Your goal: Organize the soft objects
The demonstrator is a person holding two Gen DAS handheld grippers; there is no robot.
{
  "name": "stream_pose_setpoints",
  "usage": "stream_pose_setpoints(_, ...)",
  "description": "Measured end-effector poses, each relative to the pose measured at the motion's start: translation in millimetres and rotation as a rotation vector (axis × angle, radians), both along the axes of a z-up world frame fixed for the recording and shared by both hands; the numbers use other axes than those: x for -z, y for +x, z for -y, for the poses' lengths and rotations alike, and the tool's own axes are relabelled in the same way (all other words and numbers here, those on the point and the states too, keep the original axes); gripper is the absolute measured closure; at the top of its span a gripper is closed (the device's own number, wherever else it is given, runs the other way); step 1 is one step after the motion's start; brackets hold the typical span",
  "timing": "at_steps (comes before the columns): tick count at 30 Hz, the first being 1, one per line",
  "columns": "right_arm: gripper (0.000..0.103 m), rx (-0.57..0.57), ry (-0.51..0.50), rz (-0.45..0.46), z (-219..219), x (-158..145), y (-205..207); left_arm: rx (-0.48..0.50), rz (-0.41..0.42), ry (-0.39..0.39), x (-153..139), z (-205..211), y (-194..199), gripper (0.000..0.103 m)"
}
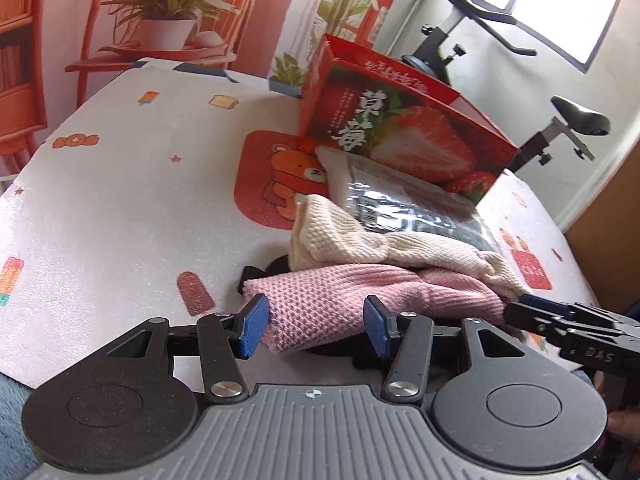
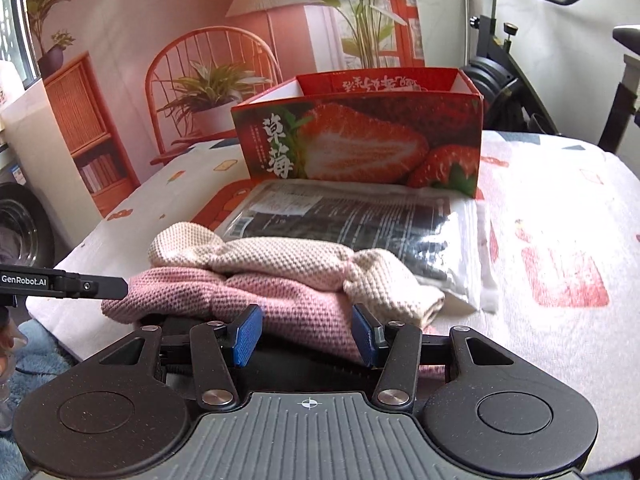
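Left wrist view: left gripper (image 1: 316, 330) stands half open, straddling the pink knit cloth's (image 1: 360, 300) near left end without pinching; its long axis runs left to right. Right gripper (image 2: 307, 334) brackets the opposite end, likewise unclamped. One pink cloth, one cream cloth (image 2: 280, 260), one strawberry box (image 2: 360, 136).

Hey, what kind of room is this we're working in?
Probably a room at home, staged with a printed backdrop: an exercise bike stands behind the table, and a washing machine drum shows at the left.
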State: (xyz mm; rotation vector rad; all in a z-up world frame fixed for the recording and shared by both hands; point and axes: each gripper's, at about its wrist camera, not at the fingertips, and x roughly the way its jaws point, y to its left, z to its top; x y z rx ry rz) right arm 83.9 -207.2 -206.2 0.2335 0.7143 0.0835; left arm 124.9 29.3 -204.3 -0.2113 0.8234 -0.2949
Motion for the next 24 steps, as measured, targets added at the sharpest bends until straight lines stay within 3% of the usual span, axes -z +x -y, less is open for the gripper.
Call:
stream_pose_setpoints(14,0.049,-0.051,-0.041,-0.048,-13,2,-23,0.09,0.021,0.021,-6,22,-28,0.048)
stream_pose_setpoints(24,0.044,-0.061,-0.089,-0.099,-15,20,-17,0.225,-0.056,0.063,20,55,-14,0.048)
